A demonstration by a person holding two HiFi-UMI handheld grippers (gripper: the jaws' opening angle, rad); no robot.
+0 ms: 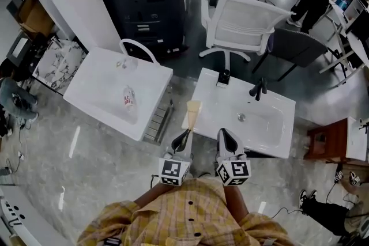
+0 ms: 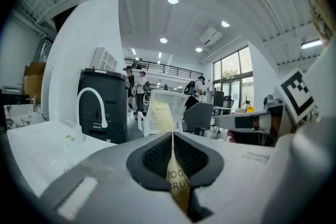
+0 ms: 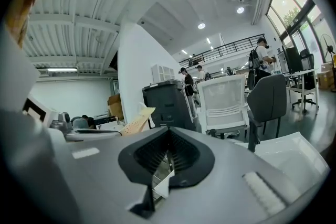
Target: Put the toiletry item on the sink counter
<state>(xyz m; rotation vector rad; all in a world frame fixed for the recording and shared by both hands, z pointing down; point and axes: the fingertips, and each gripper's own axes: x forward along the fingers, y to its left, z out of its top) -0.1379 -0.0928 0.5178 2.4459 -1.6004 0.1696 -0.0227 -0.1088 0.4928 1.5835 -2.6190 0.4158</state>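
The left gripper has its jaws pressed together on a thin, flat toothbrush packet of pale brown paper. The packet stands out from the jaws, narrow where it is held and wider at its free end, with dark printed letters near the pads. In the head view the packet lies over the near left edge of the white sink counter. The right gripper has its jaws together with nothing between them, just beside the left one.
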